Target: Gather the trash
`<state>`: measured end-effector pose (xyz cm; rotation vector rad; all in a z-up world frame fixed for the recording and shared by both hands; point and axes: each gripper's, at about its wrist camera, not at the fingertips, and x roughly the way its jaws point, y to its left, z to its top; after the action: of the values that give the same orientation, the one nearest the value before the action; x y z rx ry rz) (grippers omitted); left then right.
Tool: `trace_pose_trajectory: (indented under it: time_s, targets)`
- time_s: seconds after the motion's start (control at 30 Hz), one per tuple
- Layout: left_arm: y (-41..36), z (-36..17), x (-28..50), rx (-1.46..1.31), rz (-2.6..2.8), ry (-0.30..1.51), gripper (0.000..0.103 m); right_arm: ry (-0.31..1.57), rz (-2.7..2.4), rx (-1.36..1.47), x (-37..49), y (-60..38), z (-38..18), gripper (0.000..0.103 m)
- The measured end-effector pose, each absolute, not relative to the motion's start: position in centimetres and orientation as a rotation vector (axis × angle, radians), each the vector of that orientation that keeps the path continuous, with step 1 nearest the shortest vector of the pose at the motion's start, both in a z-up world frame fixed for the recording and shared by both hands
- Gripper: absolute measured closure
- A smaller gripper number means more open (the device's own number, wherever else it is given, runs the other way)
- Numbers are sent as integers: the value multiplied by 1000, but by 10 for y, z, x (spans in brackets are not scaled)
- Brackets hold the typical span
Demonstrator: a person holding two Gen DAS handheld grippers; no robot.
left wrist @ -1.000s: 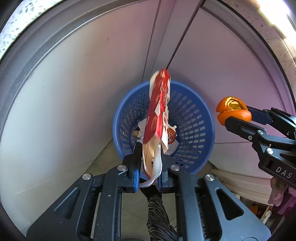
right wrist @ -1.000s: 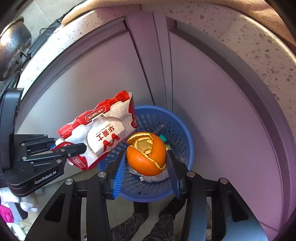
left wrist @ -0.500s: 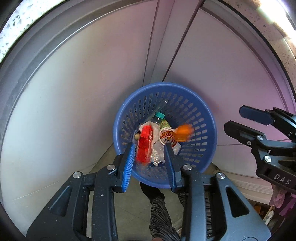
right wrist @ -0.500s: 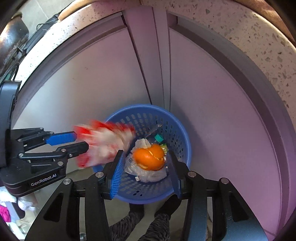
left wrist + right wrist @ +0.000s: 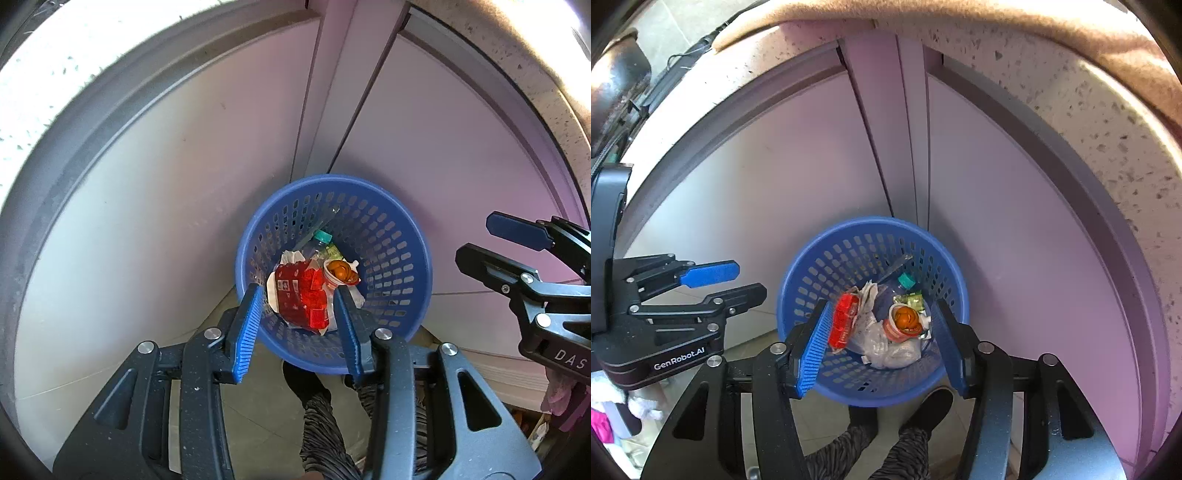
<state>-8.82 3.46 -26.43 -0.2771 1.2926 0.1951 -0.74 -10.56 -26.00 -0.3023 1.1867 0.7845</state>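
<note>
A blue perforated basket [image 5: 388, 236] [image 5: 849, 251] stands on the floor against the cabinet doors. Inside it lie a red and white snack bag [image 5: 303, 295] [image 5: 844, 321] and an orange peel [image 5: 341, 271] [image 5: 905, 317] resting in a small cup. My left gripper [image 5: 298, 288] [image 5: 748, 278] hangs above the basket's near side. Its jaws are opening and nothing is between them. My right gripper [image 5: 882, 304] [image 5: 480, 240] hovers over the basket too, jaws opening and holding nothing.
Pale cabinet doors [image 5: 443, 140] rise behind the basket under a speckled stone counter [image 5: 1052, 74]. A bottle with a teal cap [image 5: 907, 280] and crumpled clear plastic [image 5: 886, 343] share the basket. A person's legs and shoes [image 5: 923, 410] stand on the tiled floor below.
Both grippers opened. The snack bag dropped out of the left one and the orange peel out of the right one, and both now lie in the basket.
</note>
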Motion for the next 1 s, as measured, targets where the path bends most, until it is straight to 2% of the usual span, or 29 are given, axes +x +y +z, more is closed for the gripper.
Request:
trace_pose_trajectory:
  time_s: [0.13,0.2,0.43,0.6,0.7,0.87,1.0]
  targets:
    - [35,-259,-90,-273,202,1281,61,1176,786,-292,-7,-108,-253,48]
    - [34,-256,-90,-267,205,1275,56,1171,788,-283,-8,-109,-248,48]
    - [37,-235,-94,-260,211,1238,56,1143,801,-268,-11,-113,-227,48]
    - [36,-215,-98,-259,219,1206,55,1119,811,-262,-12,-116,-211,42]
    - [35,-199,-99,-257,225,1177,48,1102,823,-258,-13,-119,-198,42]
    - [34,-172,-98,-255,232,1124,46,1056,841,-253,-15,-126,-173,41]
    - [32,-152,-95,-248,235,1086,42,1004,853,-239,-14,-136,-147,35]
